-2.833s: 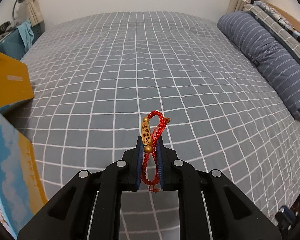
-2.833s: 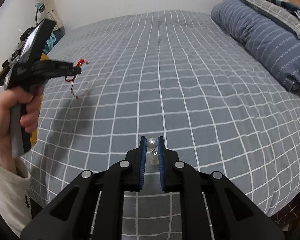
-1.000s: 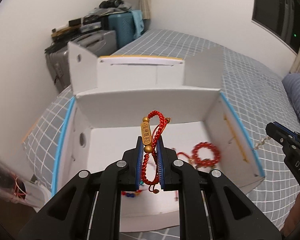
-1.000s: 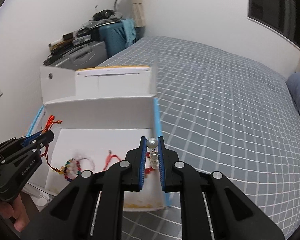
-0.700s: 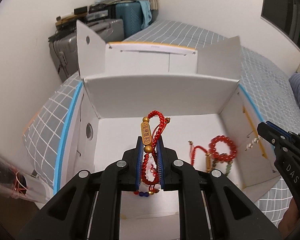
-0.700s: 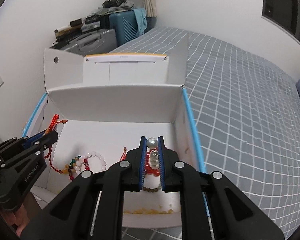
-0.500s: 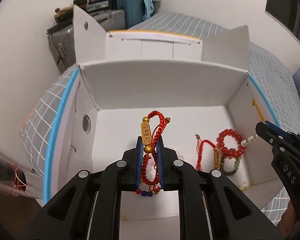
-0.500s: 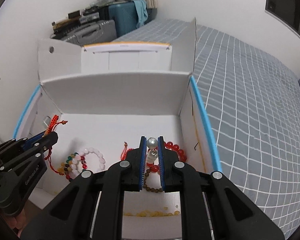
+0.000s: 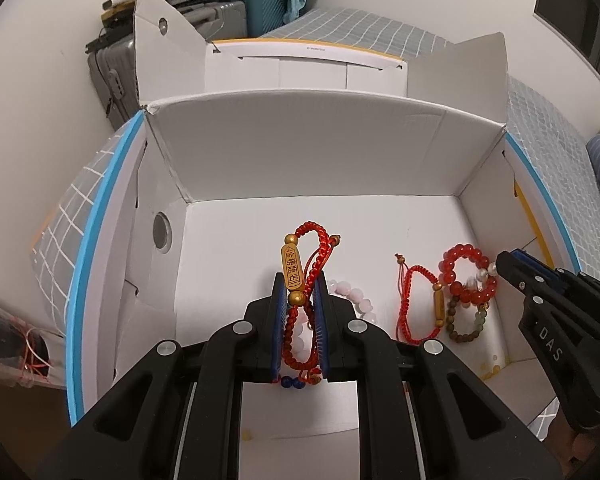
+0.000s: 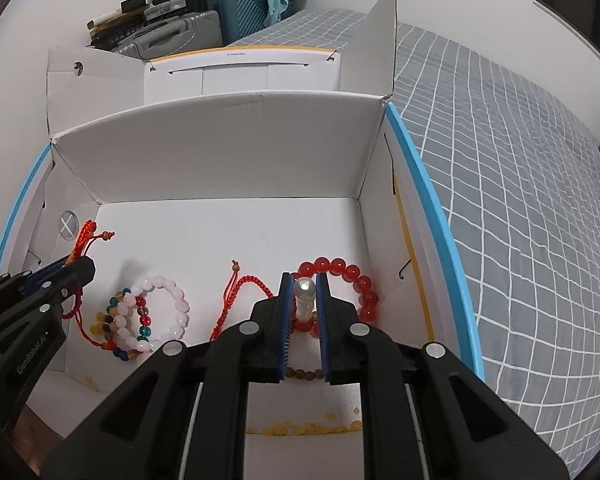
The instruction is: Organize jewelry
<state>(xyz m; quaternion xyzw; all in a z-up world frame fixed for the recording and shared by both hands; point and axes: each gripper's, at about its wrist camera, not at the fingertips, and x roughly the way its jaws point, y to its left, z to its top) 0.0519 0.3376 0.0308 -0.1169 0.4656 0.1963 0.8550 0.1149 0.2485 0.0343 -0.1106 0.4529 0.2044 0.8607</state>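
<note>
Your left gripper jaws clamp the red cord bracelet above the white box floor, near its left wall. Your right gripper jaws pinch the pearl earring over the red bead bracelet, near the right wall.

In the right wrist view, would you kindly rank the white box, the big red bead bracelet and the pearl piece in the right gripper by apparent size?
1. white box
2. big red bead bracelet, partly hidden by the fingers
3. pearl piece, smallest despite being nearest the camera, clamped in the right gripper
</note>
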